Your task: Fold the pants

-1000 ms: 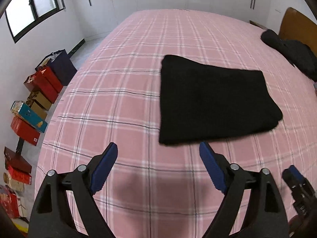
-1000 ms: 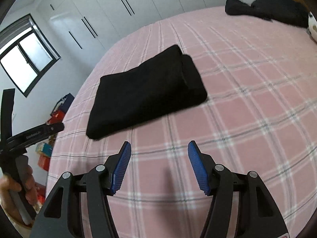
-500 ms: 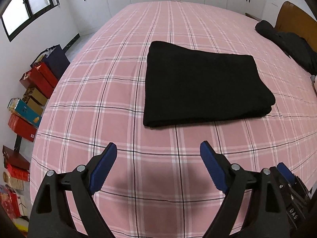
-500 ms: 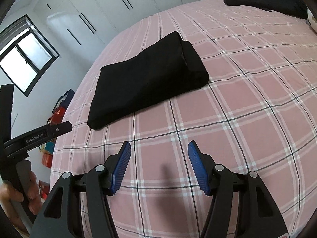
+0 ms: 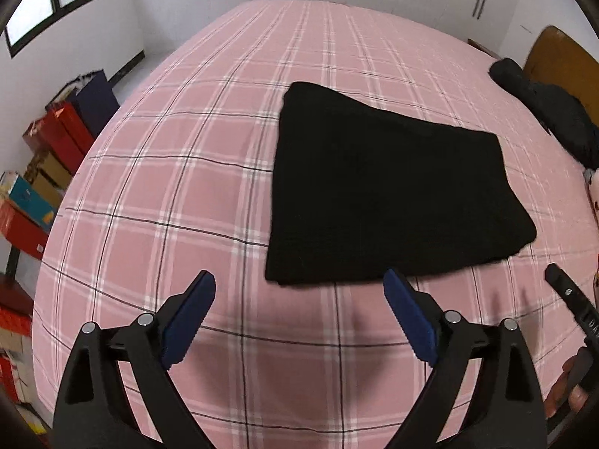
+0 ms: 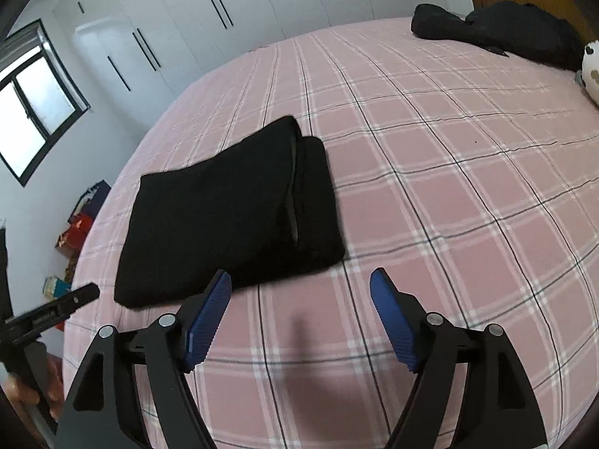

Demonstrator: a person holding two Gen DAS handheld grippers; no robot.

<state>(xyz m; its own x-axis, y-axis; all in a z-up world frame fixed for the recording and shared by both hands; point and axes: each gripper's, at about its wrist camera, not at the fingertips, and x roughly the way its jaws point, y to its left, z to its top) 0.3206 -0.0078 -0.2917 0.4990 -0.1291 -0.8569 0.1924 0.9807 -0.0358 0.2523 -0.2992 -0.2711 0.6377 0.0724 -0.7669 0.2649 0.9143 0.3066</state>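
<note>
Black knit pants (image 5: 385, 194), folded into a thick rectangle, lie mid-bed on the pink plaid sheet (image 5: 187, 187). Our left tongs (image 5: 299, 321) and right tongs (image 6: 299, 318) are opening, empty; snagging an edge could undo the fold.

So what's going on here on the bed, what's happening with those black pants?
A person holds a gripper in each hand over a pink plaid bed. The black pants lie folded into a flat rectangle on it, and nothing is touching them. The left gripper and the right gripper both hover just short of the near edge of the pants, jaws opening, with nothing between them. Another dark heap of clothes sits near the headboard.
</note>
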